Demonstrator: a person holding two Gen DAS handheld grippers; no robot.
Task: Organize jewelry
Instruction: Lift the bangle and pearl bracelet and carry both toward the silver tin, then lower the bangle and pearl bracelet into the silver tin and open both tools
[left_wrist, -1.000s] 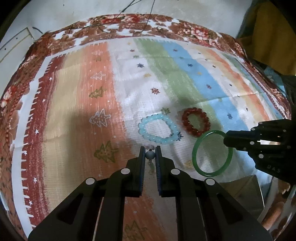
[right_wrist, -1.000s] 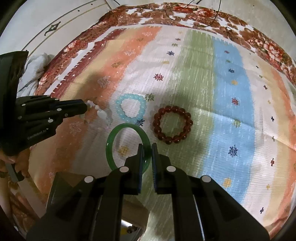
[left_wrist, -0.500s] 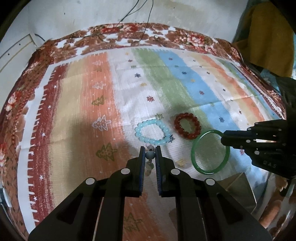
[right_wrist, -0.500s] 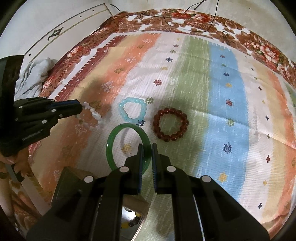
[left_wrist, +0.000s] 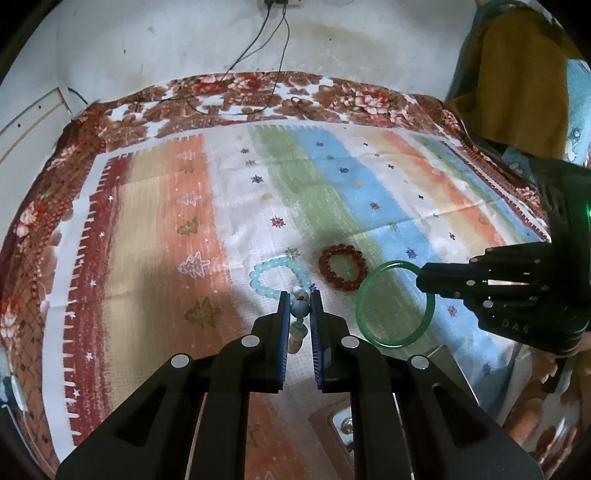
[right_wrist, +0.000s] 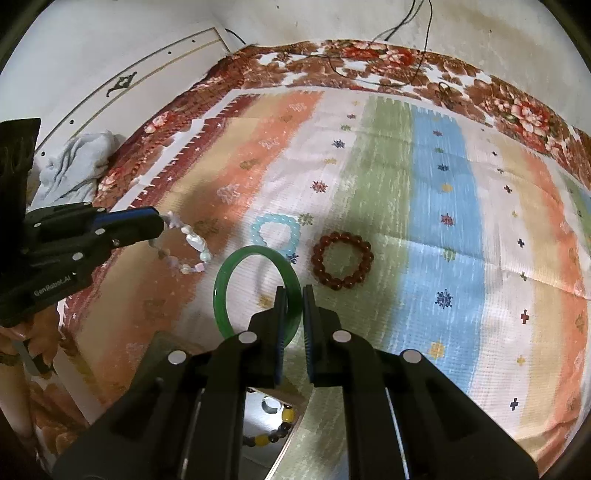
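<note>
Above a striped festive cloth (left_wrist: 177, 206) on the tabletop, two pieces of jewelry are riding clear of the surface: a pale beaded bracelet (right_wrist: 192, 245) is dangling in a loose string from the left tongs (left_wrist: 300, 300), which are pinched narrow on one bluish bead, while a green bangle (right_wrist: 225, 291) is hanging upright from the right tongs (right_wrist: 293, 295), clamped tight on its rim. Just beyond them, a light-blue bead bracelet (left_wrist: 275, 275) and a dark red bead bracelet (left_wrist: 342, 268) are lying side by side, near each other but apart, waiting their turn. Beneath the tongs, at the near edge, an open jewelry box (right_wrist: 266, 417) is showing yellow and dark beads already inside, and it appears to be the likely destination for both carried pieces. Doing this step well probably means keeping both grips firm, since the beaded string is held by a single bead and could slip or swing, and the smooth, rigid bangle could slide or knock against the box rim. Bringing each piece low over the opening, one at a time, and letting go only when it is nearly resting inside would seem the safer course. Farther back, a floral cover (left_wrist: 258, 92) is edging the cloth, with black cables (left_wrist: 258, 40) trailing down a white wall (left_wrist: 147, 44).
</note>
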